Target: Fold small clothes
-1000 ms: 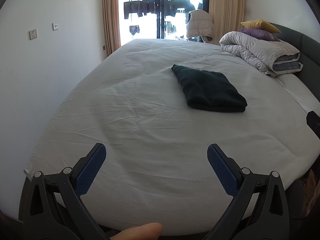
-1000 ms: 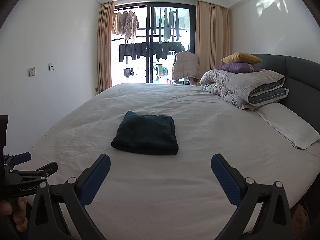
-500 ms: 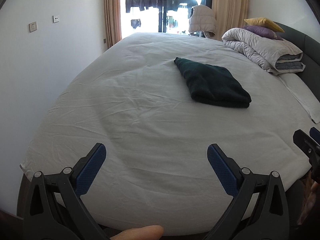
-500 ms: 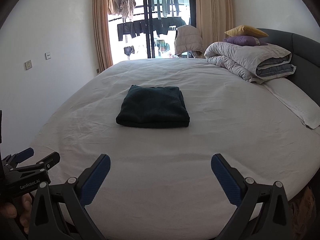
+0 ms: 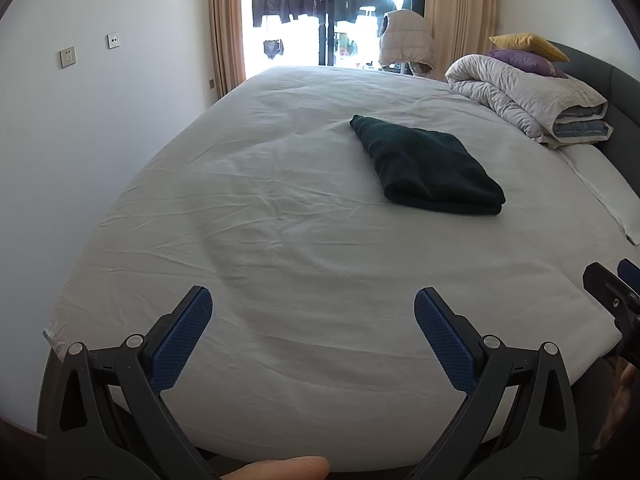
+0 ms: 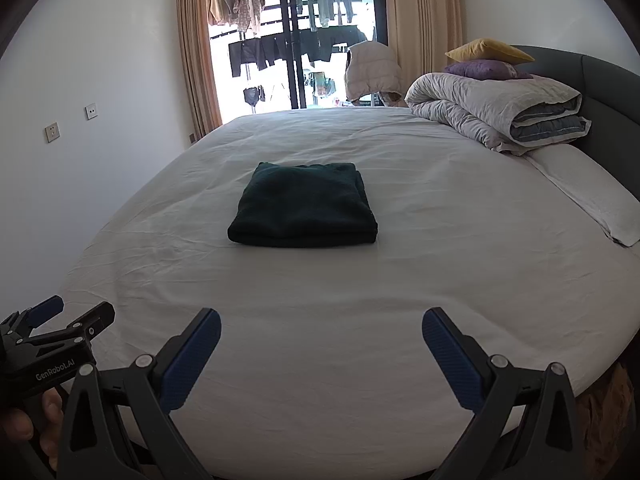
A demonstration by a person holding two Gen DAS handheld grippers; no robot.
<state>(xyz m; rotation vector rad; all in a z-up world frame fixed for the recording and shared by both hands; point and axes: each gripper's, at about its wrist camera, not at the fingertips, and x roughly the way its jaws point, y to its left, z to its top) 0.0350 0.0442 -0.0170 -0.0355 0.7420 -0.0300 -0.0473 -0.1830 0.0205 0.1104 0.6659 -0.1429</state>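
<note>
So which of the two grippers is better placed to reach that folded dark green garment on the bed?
Probably the right gripper: the folded dark green garment lies almost straight ahead between its open fingers. From the left gripper, also open, the garment sits off to the right, at an angle.

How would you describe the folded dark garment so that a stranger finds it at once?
Look at the big bed with the white sheet. Near its middle lies the dark green folded garment, alone and flat. Unlike the grey rolled duvet by the headboard, it is small, square and nearly black.
</note>
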